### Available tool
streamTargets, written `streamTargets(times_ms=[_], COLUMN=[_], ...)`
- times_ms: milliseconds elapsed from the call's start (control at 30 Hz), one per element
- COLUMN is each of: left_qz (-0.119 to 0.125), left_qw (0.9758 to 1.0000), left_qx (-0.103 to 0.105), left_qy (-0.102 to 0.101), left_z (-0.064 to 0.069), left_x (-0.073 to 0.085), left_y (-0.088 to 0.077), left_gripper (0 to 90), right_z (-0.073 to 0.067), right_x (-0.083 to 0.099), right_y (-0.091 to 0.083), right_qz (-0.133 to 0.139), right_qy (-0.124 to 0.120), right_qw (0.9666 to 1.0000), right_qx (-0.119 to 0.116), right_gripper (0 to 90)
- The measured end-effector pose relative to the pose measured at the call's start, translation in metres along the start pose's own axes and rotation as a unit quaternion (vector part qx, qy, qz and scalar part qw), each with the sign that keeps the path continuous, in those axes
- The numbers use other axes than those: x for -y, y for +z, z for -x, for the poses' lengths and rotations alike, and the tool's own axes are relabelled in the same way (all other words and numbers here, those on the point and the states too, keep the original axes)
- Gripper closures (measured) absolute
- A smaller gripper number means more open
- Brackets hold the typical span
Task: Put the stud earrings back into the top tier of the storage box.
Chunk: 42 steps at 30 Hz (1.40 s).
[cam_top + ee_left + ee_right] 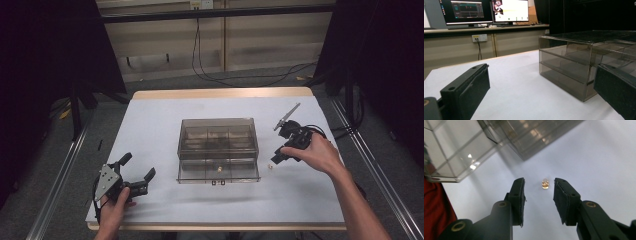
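Observation:
A smoked clear drawer box [218, 131] stands mid-table, its lowest drawer [218, 174] pulled out toward me with a small pale item [218, 169] inside. Just right of that drawer a tiny amber piece [270, 166] lies on the white table. My right gripper [274, 160] points down at it. In the right gripper view the amber piece [545, 184] lies between the tips of the open right gripper [539, 187], untouched. My left gripper [138, 166] rests open near the front left of the table. In the left gripper view the box [574, 65] stands beyond the wide open left gripper [541, 72].
The white table [160, 120] has bare room left of and in front of the box. Black curtains and metal rails flank it, and cables [210, 75] lie on the floor behind. Monitors [486, 11] stand on a far desk. Something red [436, 215] shows under the box corner.

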<state>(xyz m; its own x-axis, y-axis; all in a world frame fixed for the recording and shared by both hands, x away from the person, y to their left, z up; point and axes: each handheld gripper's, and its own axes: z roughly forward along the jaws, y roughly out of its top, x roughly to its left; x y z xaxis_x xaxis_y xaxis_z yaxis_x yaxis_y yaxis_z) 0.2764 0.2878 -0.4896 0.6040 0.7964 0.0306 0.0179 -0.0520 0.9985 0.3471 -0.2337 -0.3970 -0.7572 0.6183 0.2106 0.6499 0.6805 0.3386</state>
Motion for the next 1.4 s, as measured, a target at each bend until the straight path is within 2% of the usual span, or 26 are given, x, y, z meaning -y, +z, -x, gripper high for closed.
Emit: streamTargets(times_ms=[67, 167, 233, 467, 600, 733, 767, 967, 1200, 1267, 1400], left_qz=[0.000, -0.001, 0.000, 0.000, 0.000, 0.000, 0.001, 0.000, -0.001, 0.001, 0.001], left_qw=[1.0000, 1.0000, 1.0000, 1.0000, 1.0000, 1.0000, 1.0000, 1.0000, 1.0000, 1.0000, 1.0000], left_qx=[0.000, 0.000, 0.000, 0.001, 0.001, 0.002, 0.002, 0.003, 0.002, 0.003, 0.003], left_qy=[0.000, 0.002, -0.001, -0.001, -0.001, -0.001, -0.002, -0.001, 0.001, -0.001, -0.001], left_z=[0.000, -0.001, 0.000, 0.000, 0.000, 0.000, 0.000, 0.000, -0.001, 0.000, 0.000], left_x=[0.000, 0.000, 0.000, 0.000, 0.000, 0.000, 0.000, 0.000, 0.000, 0.000, 0.000], left_y=[0.000, 0.000, 0.000, 0.000, 0.000, 0.000, 0.000, 0.000, 0.000, 0.000, 0.000], left_gripper=[0.8, 0.7, 0.7, 0.7, 0.7, 0.8, 0.8, 0.8, 0.7, 0.8, 0.7], right_z=[0.000, 0.001, 0.001, 0.003, 0.002, 0.003, 0.002, 0.004, 0.006, 0.006, 0.006], right_x=[-0.003, -0.007, -0.010, -0.020, -0.026, -0.028, -0.028, -0.031, -0.031, -0.031, -0.030], right_y=[0.003, 0.010, 0.015, 0.030, 0.036, 0.042, 0.044, 0.049, 0.053, 0.054, 0.058], right_qz=[-0.019, -0.054, -0.073, -0.100, -0.122, -0.125, -0.125, -0.125, -0.128, -0.127, -0.134], right_qy=[0.003, -0.008, -0.012, -0.016, -0.024, -0.032, -0.025, -0.025, -0.020, -0.025, -0.017], right_qw=[0.9998, 0.9984, 0.9971, 0.9947, 0.9921, 0.9914, 0.9916, 0.9917, 0.9913, 0.9914, 0.9907], right_qx=[0.004, 0.016, 0.014, 0.017, 0.016, 0.022, 0.024, 0.017, 0.020, 0.018, 0.017], right_gripper=[63.1, 63.8, 64.5, 70.3, 73.9, 75.4, 75.4, 76.1, 78.1, 78.6, 80.0])
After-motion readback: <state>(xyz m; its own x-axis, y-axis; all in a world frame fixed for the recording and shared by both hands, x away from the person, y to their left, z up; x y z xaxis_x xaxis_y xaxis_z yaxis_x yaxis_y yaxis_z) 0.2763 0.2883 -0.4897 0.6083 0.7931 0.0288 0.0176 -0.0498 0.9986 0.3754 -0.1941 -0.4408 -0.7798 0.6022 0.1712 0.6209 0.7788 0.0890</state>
